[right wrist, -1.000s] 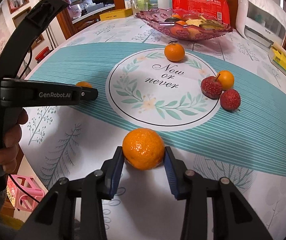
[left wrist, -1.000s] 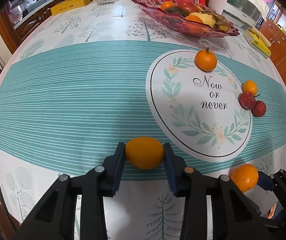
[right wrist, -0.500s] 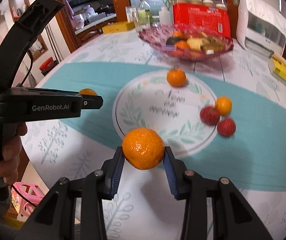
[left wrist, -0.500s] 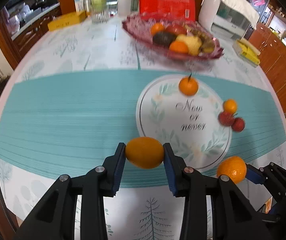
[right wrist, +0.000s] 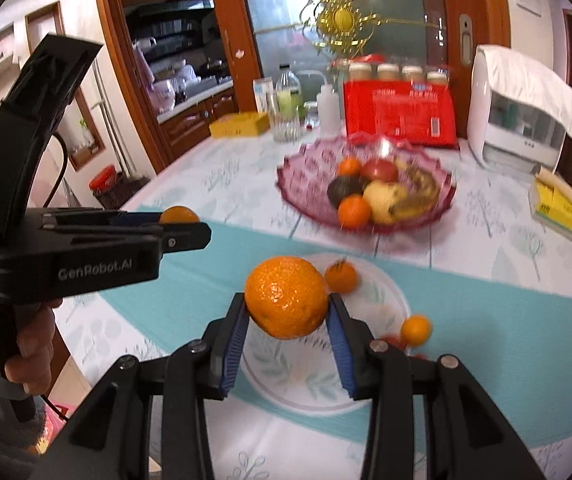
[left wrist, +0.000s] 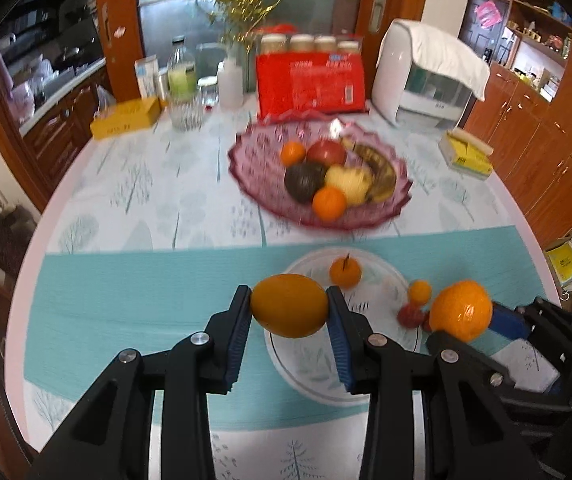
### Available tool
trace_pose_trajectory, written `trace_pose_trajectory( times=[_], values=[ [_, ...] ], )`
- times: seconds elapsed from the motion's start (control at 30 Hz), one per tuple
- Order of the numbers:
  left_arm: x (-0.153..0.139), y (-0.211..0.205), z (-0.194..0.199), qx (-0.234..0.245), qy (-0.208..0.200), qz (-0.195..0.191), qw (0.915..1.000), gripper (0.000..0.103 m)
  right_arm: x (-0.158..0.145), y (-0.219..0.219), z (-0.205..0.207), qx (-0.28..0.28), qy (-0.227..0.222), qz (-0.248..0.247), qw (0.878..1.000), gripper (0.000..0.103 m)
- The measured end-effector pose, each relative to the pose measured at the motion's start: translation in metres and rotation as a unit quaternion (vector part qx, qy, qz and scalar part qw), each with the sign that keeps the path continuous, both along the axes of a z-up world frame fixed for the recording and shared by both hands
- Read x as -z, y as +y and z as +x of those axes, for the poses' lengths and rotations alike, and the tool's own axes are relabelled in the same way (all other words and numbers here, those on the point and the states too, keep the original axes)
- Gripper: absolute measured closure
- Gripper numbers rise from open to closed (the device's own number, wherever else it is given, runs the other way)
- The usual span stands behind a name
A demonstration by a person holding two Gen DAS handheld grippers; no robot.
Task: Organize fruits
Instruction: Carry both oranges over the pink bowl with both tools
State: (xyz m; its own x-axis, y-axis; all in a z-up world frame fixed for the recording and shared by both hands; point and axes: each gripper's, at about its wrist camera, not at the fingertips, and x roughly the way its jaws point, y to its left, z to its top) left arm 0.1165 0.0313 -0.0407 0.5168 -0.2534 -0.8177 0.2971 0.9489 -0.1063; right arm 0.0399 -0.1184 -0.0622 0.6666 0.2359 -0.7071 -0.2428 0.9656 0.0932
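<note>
Fingers of the left gripper (left wrist: 289, 312) clamp a smooth oval orange fruit (left wrist: 289, 305) and those of the right gripper (right wrist: 286, 311) clamp a dimpled mandarin (right wrist: 286, 297), both carried clear above the teal tabletop (left wrist: 126, 304). Beyond them a stemmed tangerine (left wrist: 345, 272), a small orange fruit (left wrist: 419, 291) and red fruits (left wrist: 408, 315) lie loose on the round print. Farther off, the pink glass fruit bowl (left wrist: 254, 176) looks the likely target: keep both grips firm, arrive one at a time, lower into a free gap and release low so nothing rolls.
</note>
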Motion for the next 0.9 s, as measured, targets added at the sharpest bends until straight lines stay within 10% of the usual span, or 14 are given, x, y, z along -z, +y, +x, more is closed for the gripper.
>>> trace_pose_trajectory(
  times=[0.53,0.9],
  values=[
    [-0.076,-0.019,0.098,0.004,-0.094,0.029,0.9952,0.067,-0.106,-0.036,0.115,0.030,-0.087,-0.021,0.996,0.063],
    [-0.011,-0.037,0.181,0.004,-0.044,0.045,0.9980,0.067,-0.058,-0.035,0.229,0.045,-0.013,0.043,0.998,0.063]
  ],
)
